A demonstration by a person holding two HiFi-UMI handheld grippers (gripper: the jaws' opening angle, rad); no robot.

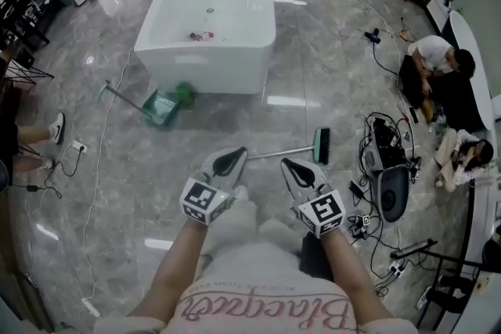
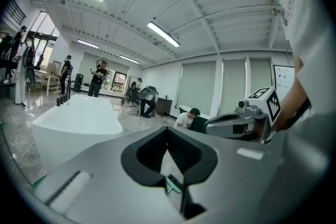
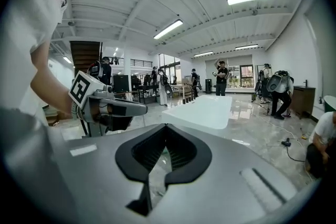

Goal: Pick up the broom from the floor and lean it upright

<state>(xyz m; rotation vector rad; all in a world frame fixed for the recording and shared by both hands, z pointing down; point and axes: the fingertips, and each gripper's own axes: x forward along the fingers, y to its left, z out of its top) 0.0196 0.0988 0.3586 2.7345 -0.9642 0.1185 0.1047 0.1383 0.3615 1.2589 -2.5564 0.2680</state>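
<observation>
My left gripper (image 1: pixel 233 156) and right gripper (image 1: pixel 290 164) both have their fingers together and empty, while the green-headed broom (image 1: pixel 321 145) lies flat on the grey floor (image 1: pixel 337 90) just beyond them, near a white bathtub (image 1: pixel 211 12).

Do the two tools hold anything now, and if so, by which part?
Nothing is held. The left tool and the right tool are both shut and empty; the broom lies on the floor ahead of them.

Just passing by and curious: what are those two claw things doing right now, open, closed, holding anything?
Left gripper: closed, holding nothing.
Right gripper: closed, holding nothing.
</observation>
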